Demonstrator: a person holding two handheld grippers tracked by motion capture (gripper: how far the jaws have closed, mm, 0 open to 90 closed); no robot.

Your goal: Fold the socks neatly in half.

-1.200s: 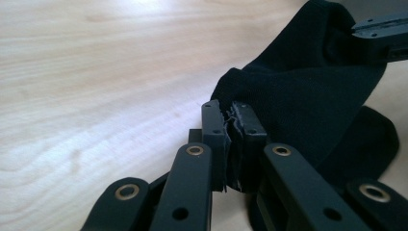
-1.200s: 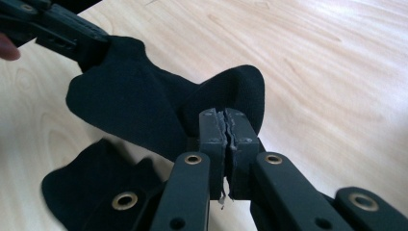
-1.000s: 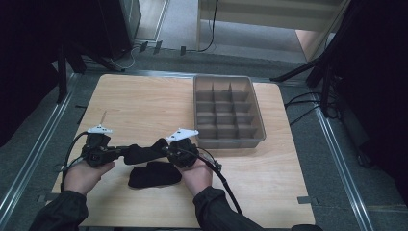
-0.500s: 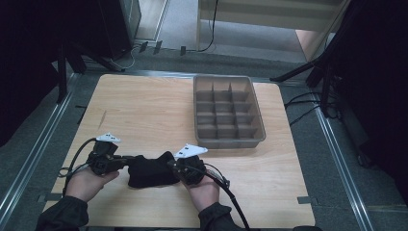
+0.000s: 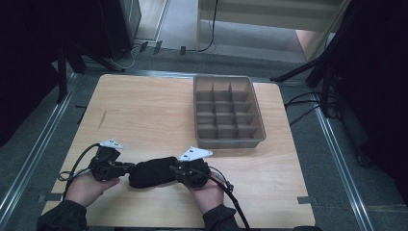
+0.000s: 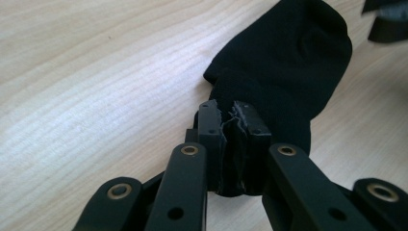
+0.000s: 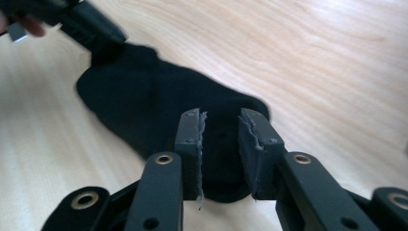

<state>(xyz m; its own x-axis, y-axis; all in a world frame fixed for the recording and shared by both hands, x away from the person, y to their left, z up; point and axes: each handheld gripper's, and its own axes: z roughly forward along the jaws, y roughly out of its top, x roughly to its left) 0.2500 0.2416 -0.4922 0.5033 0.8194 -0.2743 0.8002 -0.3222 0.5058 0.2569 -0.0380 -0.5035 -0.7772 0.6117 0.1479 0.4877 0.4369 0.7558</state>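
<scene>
A black sock (image 5: 151, 172) lies bunched on the wooden table (image 5: 144, 110) near its front edge, stretched between my two grippers. In the high view my left gripper (image 5: 126, 168) bites its left end and my right gripper (image 5: 174, 171) its right end. In the left gripper view the left gripper (image 6: 228, 113) is shut on a thin fold of the sock (image 6: 288, 62). In the right gripper view the right gripper (image 7: 220, 120) has its jaws a little apart, with the thick end of the sock (image 7: 139, 96) filling the gap.
A grey plastic tray (image 5: 228, 139) divided into several compartments stands at the back right of the table. Cables trail from both grippers toward the person. Metal rails run along the table's left and right sides.
Both grippers have come down toward the front edge with the sock. The hanging sock and the dark piece lying below it now read as one bundle on the table.
</scene>
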